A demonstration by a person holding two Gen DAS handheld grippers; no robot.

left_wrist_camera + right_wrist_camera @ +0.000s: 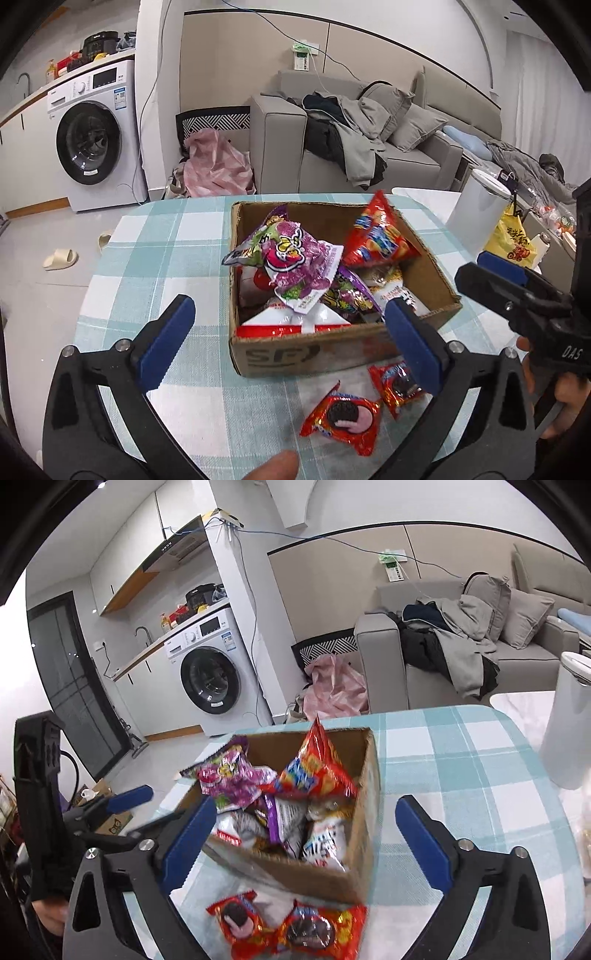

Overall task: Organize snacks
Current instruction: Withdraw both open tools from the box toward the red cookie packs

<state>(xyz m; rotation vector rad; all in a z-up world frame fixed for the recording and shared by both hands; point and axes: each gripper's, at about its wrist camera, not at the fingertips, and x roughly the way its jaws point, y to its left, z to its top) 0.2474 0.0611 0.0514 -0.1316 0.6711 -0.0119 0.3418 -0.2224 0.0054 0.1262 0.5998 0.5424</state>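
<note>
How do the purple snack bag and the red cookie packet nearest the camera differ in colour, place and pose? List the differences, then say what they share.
The purple snack bag is purple and green; the red cookie packet is red with a dark sandwich cookie pictured. The purple bag sits inside the cardboard box, propped on other packets; the red packet lies flat on the checked tablecloth outside it. Both are sealed, shiny wrappers, and neither is gripped.

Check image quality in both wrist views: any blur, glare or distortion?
Left wrist: strong fisheye bending, dark vignette corners, sharp cardboard box, glare on the purple snack bag. Right wrist: same bending, motion blur on the red cookie packets and the box's near wall.
</note>
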